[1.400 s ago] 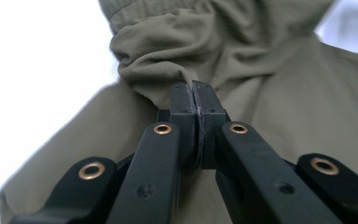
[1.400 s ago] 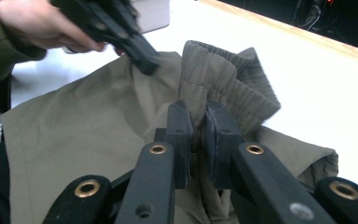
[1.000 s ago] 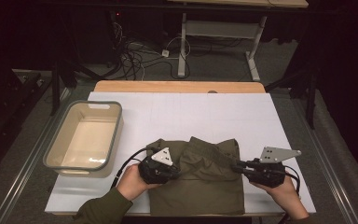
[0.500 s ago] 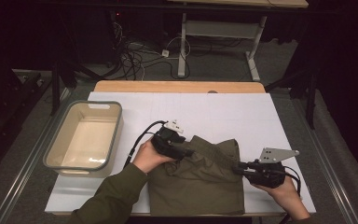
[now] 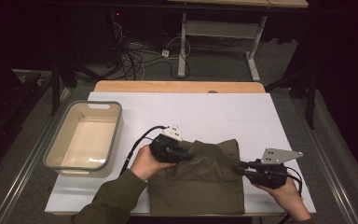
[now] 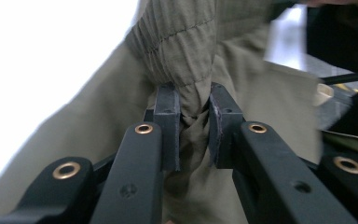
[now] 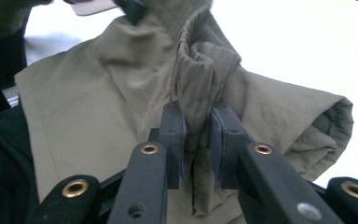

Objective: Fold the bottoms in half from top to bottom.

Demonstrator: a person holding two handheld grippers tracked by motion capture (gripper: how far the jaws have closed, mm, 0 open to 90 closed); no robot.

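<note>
Beige plastic bin (image 5: 85, 140) sits at the left of the white surface (image 5: 223, 112). Next over, the left gripper (image 5: 186, 154) has just clamped back down on a bunched fold of the olive garment (image 5: 200, 182), front-center. The right gripper (image 5: 242, 167) pinches its gathered right edge.

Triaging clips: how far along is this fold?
Done: the garment already lies as a compact rectangle on the mat. In hand: left claw and right claw each pinch bunched cloth, the left having just re-closed on it. Left: probably another fold; the bin has nothing in it.
</note>
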